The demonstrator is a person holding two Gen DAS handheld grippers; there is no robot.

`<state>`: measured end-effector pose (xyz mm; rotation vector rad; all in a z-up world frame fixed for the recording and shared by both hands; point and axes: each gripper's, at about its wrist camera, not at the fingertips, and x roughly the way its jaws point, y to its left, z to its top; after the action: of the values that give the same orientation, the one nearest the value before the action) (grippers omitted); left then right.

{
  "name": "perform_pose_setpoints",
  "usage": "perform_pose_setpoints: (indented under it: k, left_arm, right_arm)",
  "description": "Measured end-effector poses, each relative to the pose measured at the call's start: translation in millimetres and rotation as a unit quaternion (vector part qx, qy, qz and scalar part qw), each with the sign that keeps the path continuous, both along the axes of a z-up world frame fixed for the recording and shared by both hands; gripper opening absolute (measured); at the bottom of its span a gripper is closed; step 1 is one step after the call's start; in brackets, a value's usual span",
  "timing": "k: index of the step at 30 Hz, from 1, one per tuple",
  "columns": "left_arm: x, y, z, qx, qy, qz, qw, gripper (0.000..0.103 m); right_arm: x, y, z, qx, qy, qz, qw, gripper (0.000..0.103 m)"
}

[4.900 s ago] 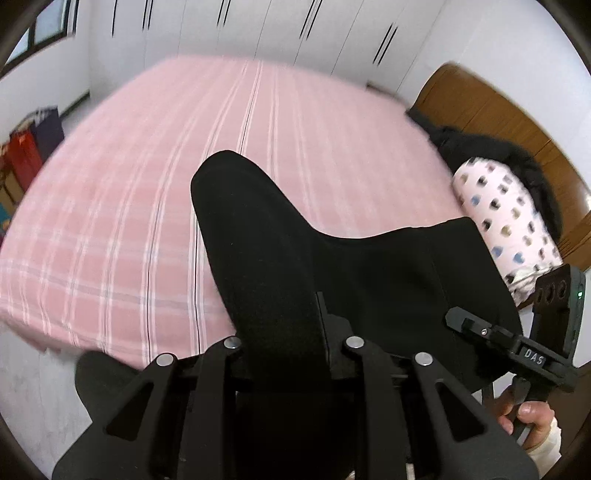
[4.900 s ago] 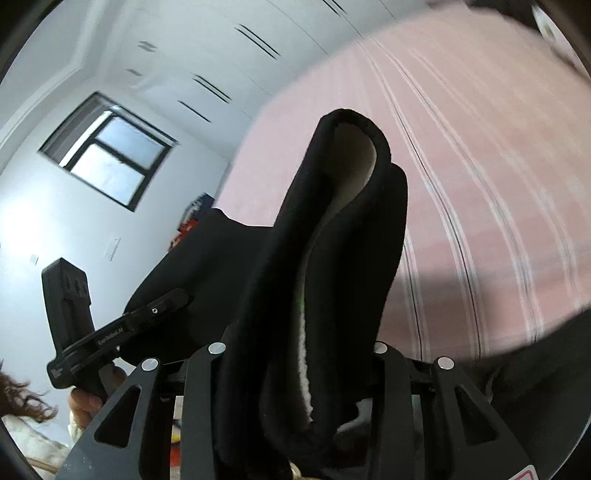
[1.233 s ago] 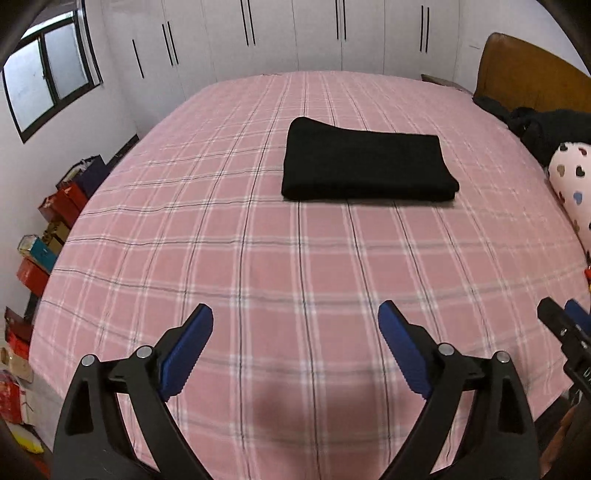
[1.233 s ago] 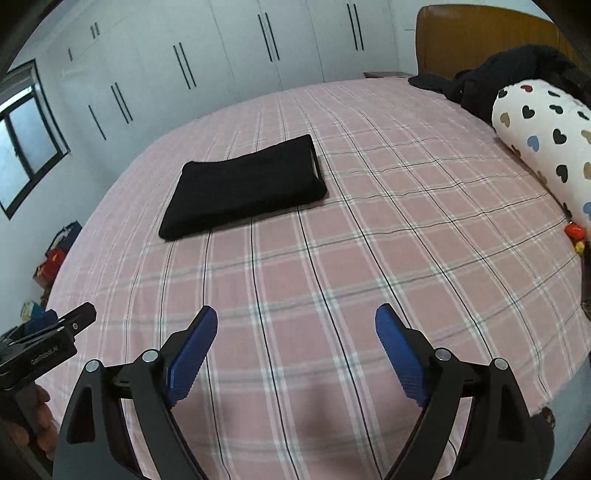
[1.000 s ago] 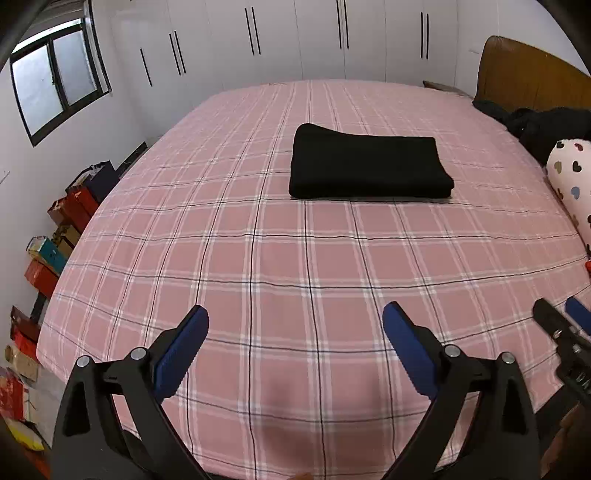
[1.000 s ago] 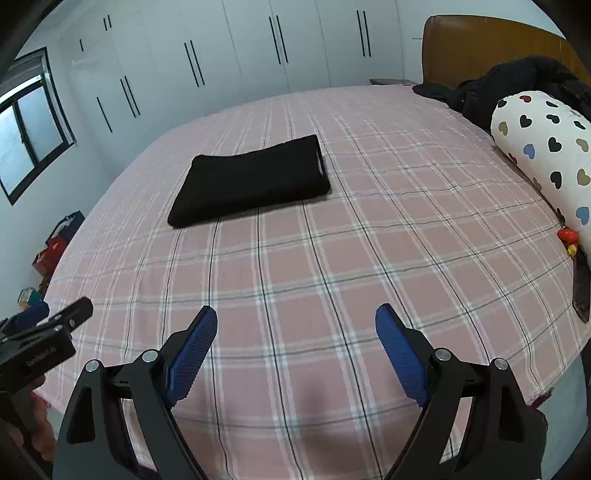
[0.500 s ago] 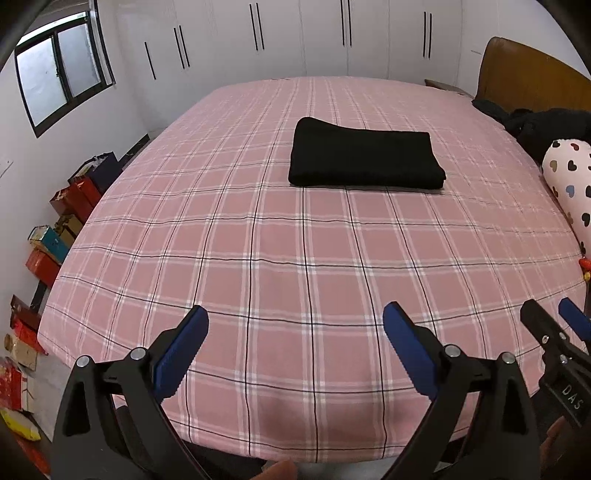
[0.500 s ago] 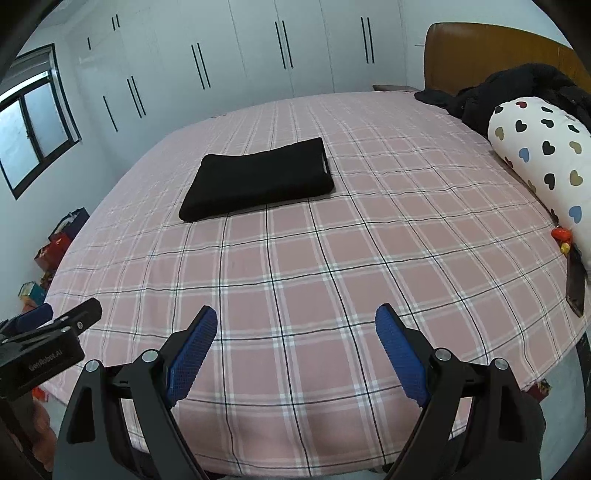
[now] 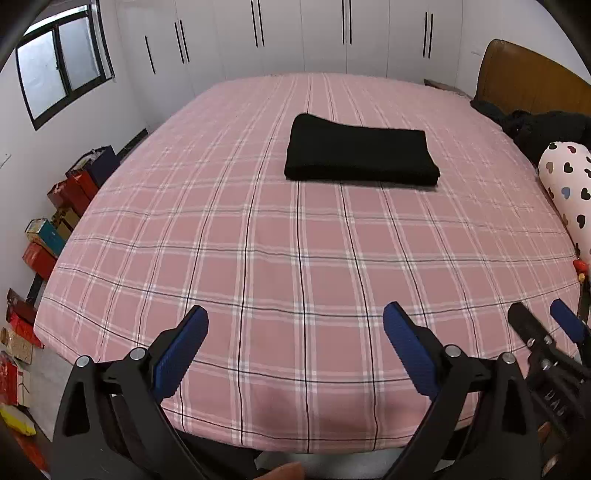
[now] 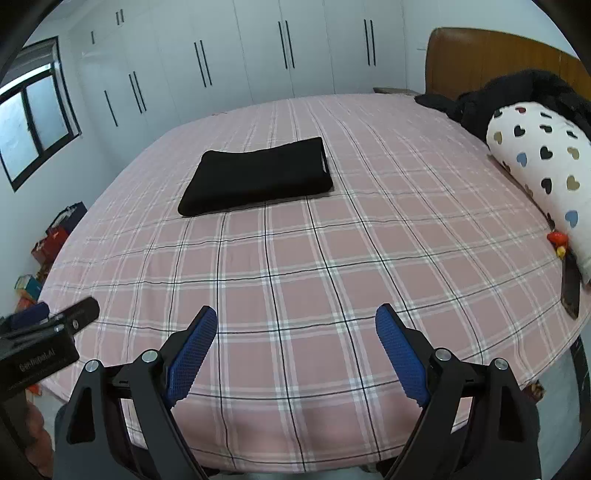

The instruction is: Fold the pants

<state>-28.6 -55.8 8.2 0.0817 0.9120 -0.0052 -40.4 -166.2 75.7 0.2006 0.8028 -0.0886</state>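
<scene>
— Both tongs have let go of the black cloth they were clamped on a few seconds back, and they have drawn away from it; over the last second the near edge of the bed has come into sight below them.

— Where are the pants now?

— Folded into a flat black rectangle, the pants [image 9: 360, 153] lie on the pink plaid bed [image 9: 295, 258], around the middle and toward the far side, well apart from both tools. From the right wrist the same bundle [image 10: 258, 175] sits left of centre, with its long side running across the view.

— And the tongs themselves?

— The left tongs [image 9: 295, 347] stand wide, blue pads spread, with only plaid sheet between them. The right tongs [image 10: 295, 345] are spread just as wide and hold nothing. Each one hangs over the near edge of the bed, angled down at it.

— Anything else around?

— A white pillow with hearts [image 10: 539, 173] lies along the right side, with dark clothing [image 10: 517, 92] heaped against the brown headboard [image 10: 480, 55]. Near the pillow's lower end there is a small red thing [image 10: 557, 240]; probably a toy or charm, but it is too small to tell. White wardrobes [image 9: 295, 33] fill the far wall, a window [image 9: 59, 62] is at the left, and coloured boxes [image 9: 48, 236] line the floor beneath it.
</scene>
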Motion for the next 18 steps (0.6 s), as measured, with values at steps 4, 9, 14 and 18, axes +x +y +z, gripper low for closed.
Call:
perform_pose_setpoints:
  k: [4,9,14,18]
  left_arm:
    - [-1.0,-3.3,2.4,0.002,0.001,-0.004,1.0,0.094]
    - [-2.6,-3.7,5.2,-0.002,0.001,-0.008,1.0,0.094]
    - [-3.7,-3.3,4.3,-0.004,0.003,-0.011,0.9999,0.094]
    - [-4.6,-4.7,3.0,0.003,0.003,-0.014,0.9999,0.094]
  right_arm:
    - [-2.3,3.6,0.9,-0.003,0.0,0.007,1.0,0.086]
    - [-4.2,7.5,7.1,-0.008,-0.004,0.011,1.0,0.086]
    - [-2.8,8.6,11.6,-0.008,-0.008,0.012,1.0,0.086]
    - [-2.6,10.8,12.4,-0.011,-0.007,0.014,1.0,0.086]
